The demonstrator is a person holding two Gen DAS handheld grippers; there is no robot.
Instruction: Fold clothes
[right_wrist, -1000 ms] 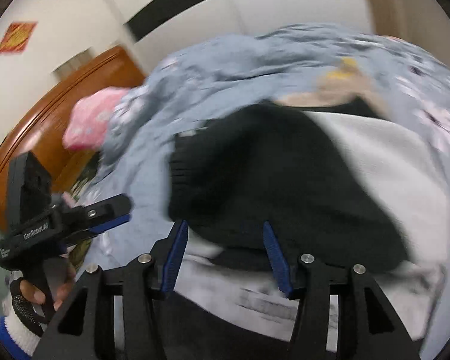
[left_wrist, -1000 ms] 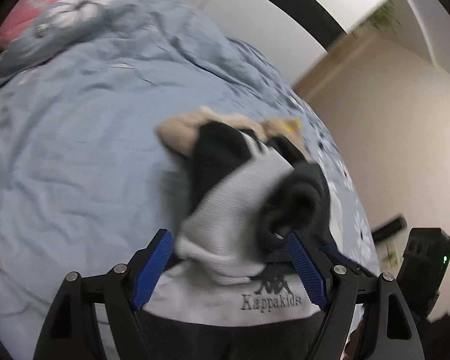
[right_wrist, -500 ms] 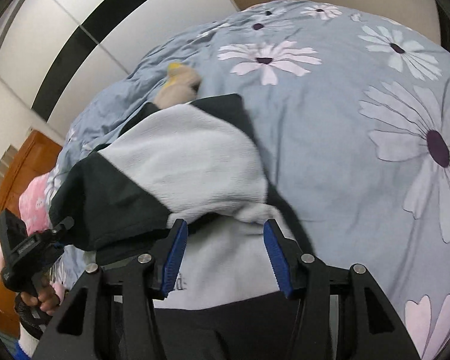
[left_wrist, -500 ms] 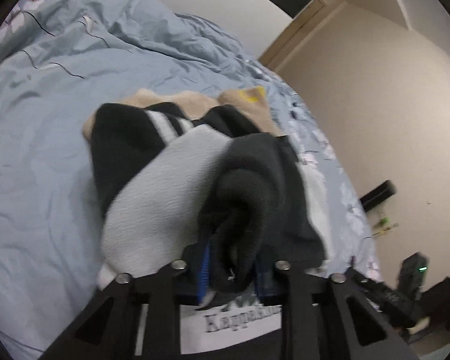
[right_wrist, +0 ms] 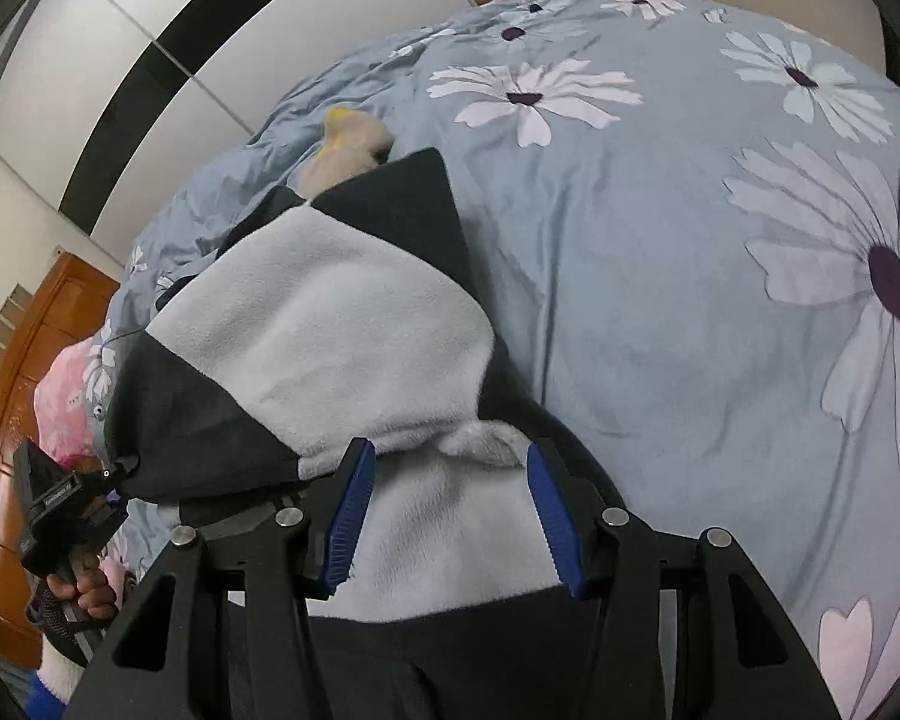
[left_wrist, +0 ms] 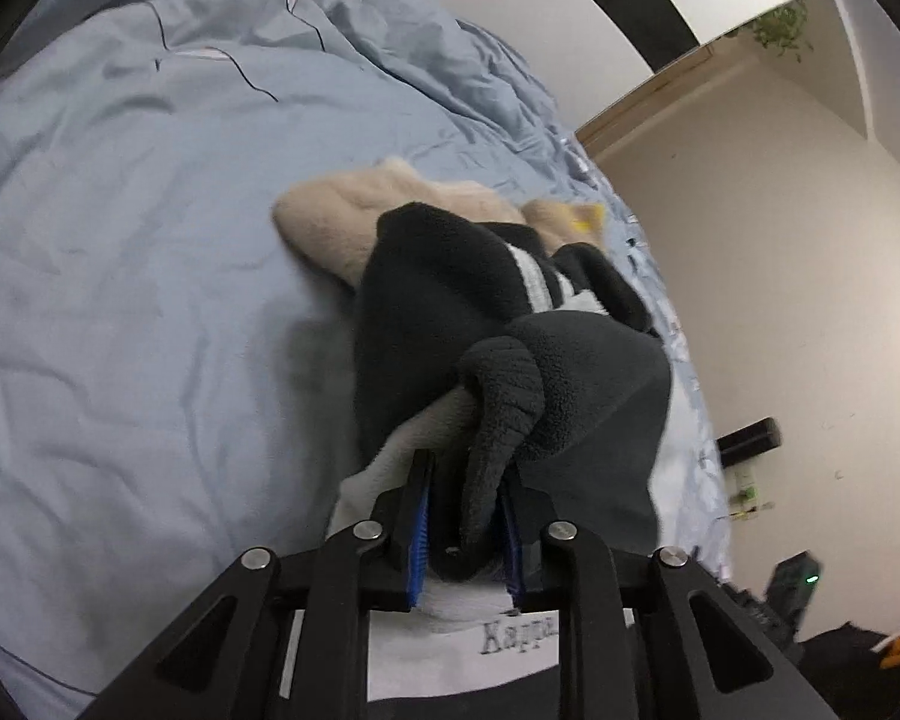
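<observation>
Left gripper (left_wrist: 463, 531), open a second ago, now clamps the fleece sleeve (left_wrist: 501, 414) at lower centre; right gripper (right_wrist: 450, 516) stays apart: fold under way.

My left fingers (left_wrist: 419, 516) are half buried in the fleece sweater's cuff (left_wrist: 498, 420), so their tips don't show. The printed logo (left_wrist: 519, 636) is cut off behind my linkage. The beige garment (left_wrist: 354, 222) lies mostly hidden under the sweater's black sleeve (left_wrist: 426, 282).
</observation>
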